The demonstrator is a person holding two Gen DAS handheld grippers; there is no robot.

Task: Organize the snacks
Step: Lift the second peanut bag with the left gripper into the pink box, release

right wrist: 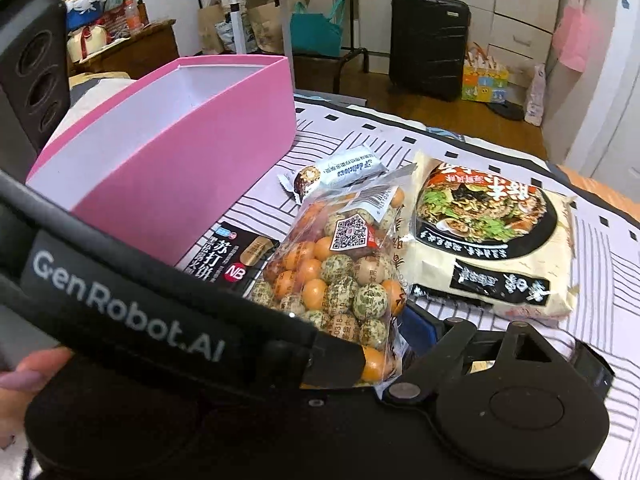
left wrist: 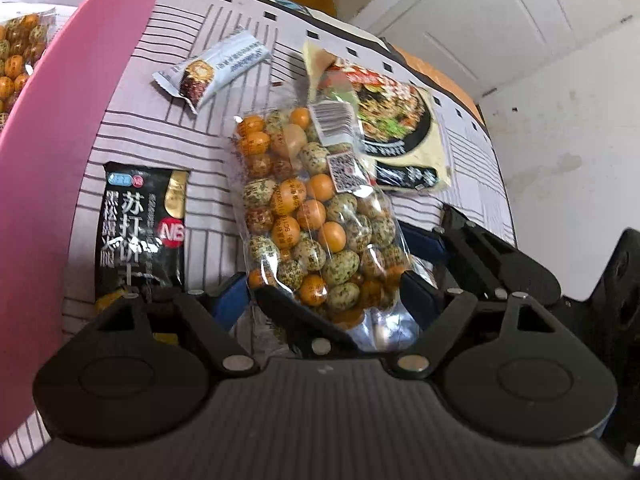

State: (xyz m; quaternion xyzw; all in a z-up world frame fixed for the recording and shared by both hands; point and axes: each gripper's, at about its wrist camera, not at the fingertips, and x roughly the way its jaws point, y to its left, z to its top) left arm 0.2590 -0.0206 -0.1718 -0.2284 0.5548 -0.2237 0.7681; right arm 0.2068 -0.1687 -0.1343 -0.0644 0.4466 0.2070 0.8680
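It was a home bedroom: a black suitcase (right wrist: 429, 44) stood upper centre, shopping bags (right wrist: 316, 28) beside it, white cupboard doors (right wrist: 516, 8) behind.

Black cracker packet (right wrist: 236, 258) half hidden, pink box (left wrist: 48, 160) cut off

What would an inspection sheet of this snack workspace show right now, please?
Surface: striped cloth under everything.
Job's things: pink box open, one clear snack bag inside; second clear snack bag between the grippers; black cracker packet, snack bar and noodle packet lying on the cloth.
Clutter: nothing seen.
Grippers: left gripper appears clamped on the second clear snack bag's lower end; right gripper beside it, grip unclear.
Cables: nothing seen.
Surroundings: black suitcase, shopping bags, wooden floor.
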